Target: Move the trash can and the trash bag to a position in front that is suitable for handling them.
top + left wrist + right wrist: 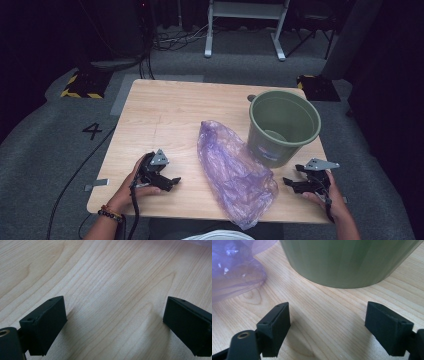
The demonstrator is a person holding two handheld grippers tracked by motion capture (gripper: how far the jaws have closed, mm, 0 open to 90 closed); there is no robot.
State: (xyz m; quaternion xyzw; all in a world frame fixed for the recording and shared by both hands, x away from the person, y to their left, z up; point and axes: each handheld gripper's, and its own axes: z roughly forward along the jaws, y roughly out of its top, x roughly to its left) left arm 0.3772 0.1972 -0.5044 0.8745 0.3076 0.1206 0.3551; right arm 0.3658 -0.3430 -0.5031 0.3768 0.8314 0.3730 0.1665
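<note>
Presently both grippers rest low at the near edge of the wooden table (165, 107), one in each hand. Left gripper (172, 182) sits at the near left, jaws spread wide with nothing but bare wood grain between them. Right gripper (289, 182) sits at the near right, jaws likewise wide apart and holding nothing, pointed toward the table's middle. Between the two lies a crumpled purple plastic bag (231, 172), translucent, stretching from mid-table to the near edge, where its end hangs slightly over. Green bucket (283, 127) stands upright at the right, just beside the bag's far part; whether they touch cannot be told. In the right gripper view the bucket's wall (347, 262) rises just beyond the jaws, the bag (234, 272) off to the left.
</note>
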